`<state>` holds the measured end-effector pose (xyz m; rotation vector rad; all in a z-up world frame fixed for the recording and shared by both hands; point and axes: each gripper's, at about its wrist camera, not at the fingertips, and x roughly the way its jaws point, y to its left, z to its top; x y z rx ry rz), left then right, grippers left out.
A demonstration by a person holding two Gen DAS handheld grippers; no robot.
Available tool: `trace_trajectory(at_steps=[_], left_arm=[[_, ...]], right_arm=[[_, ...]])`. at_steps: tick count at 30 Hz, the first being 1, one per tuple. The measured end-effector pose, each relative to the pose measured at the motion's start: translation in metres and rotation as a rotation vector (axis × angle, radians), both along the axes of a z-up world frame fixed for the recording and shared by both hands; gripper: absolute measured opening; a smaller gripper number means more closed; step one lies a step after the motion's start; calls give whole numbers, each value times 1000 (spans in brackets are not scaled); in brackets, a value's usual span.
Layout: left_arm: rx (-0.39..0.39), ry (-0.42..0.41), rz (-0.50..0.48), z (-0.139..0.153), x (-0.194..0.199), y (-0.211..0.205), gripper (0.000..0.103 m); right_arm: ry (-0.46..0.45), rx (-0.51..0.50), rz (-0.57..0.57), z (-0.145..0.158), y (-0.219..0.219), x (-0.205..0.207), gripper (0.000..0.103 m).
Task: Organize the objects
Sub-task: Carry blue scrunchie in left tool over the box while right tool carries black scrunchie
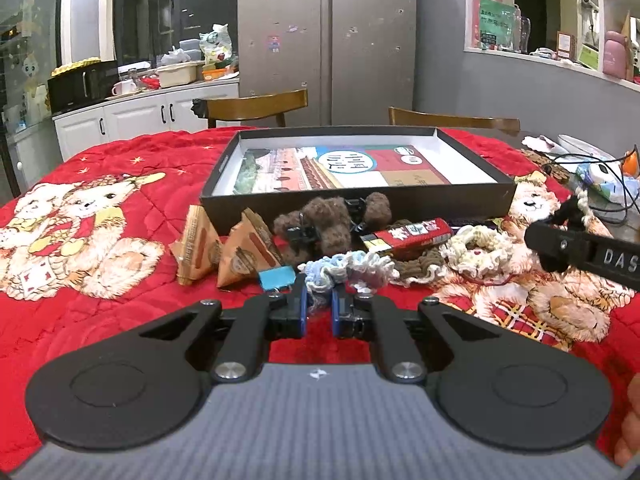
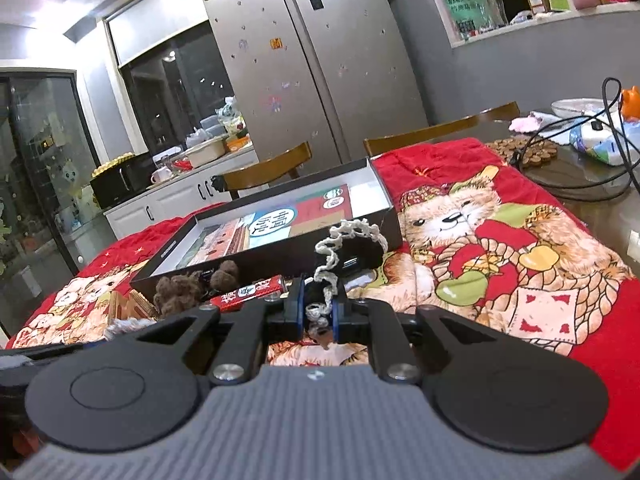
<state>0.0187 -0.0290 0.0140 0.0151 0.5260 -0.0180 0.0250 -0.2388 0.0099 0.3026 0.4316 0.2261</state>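
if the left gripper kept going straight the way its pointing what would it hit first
Probably the blue-and-white crocheted scrunchie lying just past the left gripper tips; the brown fuzzy claw clip and black box come after it. Depth is uncertain.

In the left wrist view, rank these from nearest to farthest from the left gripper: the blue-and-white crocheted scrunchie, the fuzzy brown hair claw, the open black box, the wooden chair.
1. Blue-and-white crocheted scrunchie, at the left gripper's fingertips.
2. Fuzzy brown hair claw, just beyond, mid-table.
3. Open black box, behind the claw.
4. Wooden chair, past the table's far edge, left.
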Motion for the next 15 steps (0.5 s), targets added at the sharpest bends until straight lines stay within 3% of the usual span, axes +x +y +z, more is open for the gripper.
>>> trace_trajectory(at_steps=[5,15], left_arm=[[-9,-18,19,16,-1,11,13],[-11,-83,60,52,8,36,13]], right_arm=[[81,141,65,7,-6,11,15],[32,98,196,53,30,31,15]])
